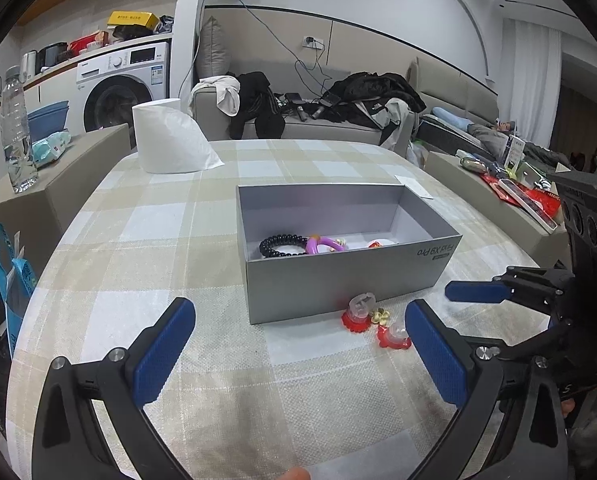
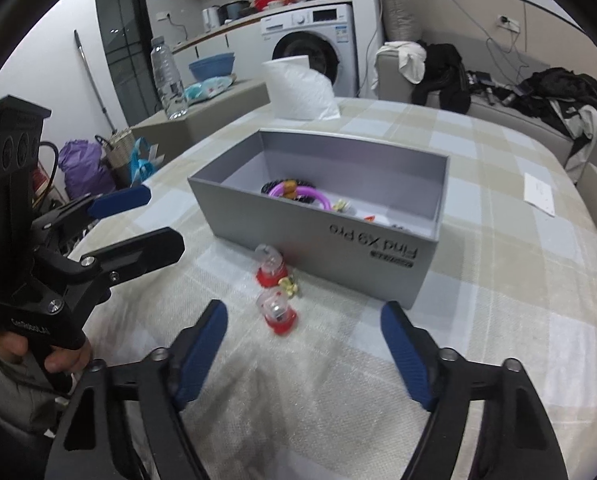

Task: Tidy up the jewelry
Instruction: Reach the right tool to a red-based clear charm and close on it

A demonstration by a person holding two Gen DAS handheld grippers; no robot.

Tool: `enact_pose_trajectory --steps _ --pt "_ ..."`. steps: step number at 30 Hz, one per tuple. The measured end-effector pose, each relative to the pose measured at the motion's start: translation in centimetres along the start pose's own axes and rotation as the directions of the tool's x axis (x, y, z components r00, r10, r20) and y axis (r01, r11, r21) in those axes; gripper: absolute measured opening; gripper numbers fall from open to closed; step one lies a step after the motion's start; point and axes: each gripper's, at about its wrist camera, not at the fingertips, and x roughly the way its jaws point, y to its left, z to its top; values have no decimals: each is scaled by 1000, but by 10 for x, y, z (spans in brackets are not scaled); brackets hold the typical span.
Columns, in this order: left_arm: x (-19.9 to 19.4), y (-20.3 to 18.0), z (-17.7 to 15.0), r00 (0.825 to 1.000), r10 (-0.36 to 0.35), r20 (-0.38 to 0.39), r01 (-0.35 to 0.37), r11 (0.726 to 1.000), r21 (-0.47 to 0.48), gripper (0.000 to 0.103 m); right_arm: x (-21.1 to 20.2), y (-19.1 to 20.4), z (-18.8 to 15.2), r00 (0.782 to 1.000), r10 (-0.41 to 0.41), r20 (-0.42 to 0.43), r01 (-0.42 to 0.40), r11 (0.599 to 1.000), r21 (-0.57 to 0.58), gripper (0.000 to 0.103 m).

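Note:
A grey open box (image 1: pixel 338 276) (image 2: pixel 234 216) stands on the checked tablecloth. Inside lie a black bead bracelet (image 1: pixel 276 245), a purple ring-shaped piece (image 1: pixel 322 244) (image 2: pixel 310 194) and small pieces. In front of the box lie two red-based clear ornaments (image 1: pixel 358 312) (image 1: pixel 394 336) (image 2: pixel 271 268) (image 2: pixel 278 310) and a small gold flower piece (image 1: pixel 379 315) (image 2: pixel 289 286). My left gripper (image 1: pixel 300 344) is open and empty, just short of them. My right gripper (image 2: pixel 304 344) is open and empty, close behind the nearer ornament.
A white paper roll (image 1: pixel 166 140) (image 2: pixel 298 88) stands at the table's far side. A water bottle (image 1: pixel 16 132) is on a box at left. A white paper slip (image 2: pixel 540 194) lies right of the box. A sofa with clothes (image 1: pixel 318 108) is behind.

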Motion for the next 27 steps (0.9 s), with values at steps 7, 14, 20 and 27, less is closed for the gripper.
enact_pose_trajectory --steps 7,14,20,27 --pt "1 5 -2 1000 -13 -8 13 1000 -19 102 12 7 -3 999 38 -37 -38 999 -11 40" --pt "2 4 -3 1000 -20 -18 19 1000 -25 102 20 13 -3 997 49 -58 -50 998 -23 31" --pt "4 5 -4 999 -26 -31 25 999 -30 102 24 11 -2 997 49 -57 -50 999 -17 22" --pt "7 8 -4 998 -33 -48 31 999 -44 102 14 8 -3 997 79 0 -79 997 -8 15"
